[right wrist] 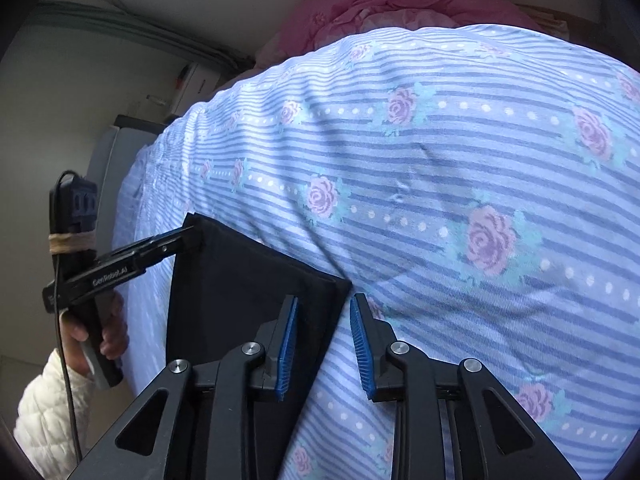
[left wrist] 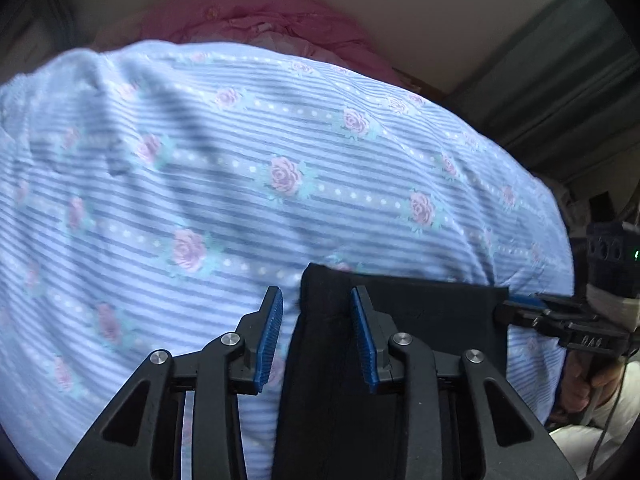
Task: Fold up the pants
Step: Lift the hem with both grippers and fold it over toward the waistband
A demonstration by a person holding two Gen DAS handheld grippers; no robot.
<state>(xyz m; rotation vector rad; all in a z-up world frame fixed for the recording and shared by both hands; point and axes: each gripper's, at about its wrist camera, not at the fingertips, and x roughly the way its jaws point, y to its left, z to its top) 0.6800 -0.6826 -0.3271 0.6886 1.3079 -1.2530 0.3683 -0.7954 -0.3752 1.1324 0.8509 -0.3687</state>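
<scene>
L wrist view: left gripper [left wrist: 316, 340] fingers apart, straddling a corner of the black pants [left wrist: 400, 320] at 6 o'clock on the striped bedsheet [left wrist: 200, 160].
R wrist view: right gripper [right wrist: 323, 346] fingers apart at the pants' [right wrist: 240, 292] other corner.
Step, prob.: grab both corners. Next: close both, lift evenly.

Your black left gripper with blue ribbed pads [left wrist: 316, 336] has its jaws spread apart. Your matching right gripper [right wrist: 323, 346] is parted too. Your left hand [right wrist: 108, 330], in a white quilted sleeve, grasps its handle.
</scene>
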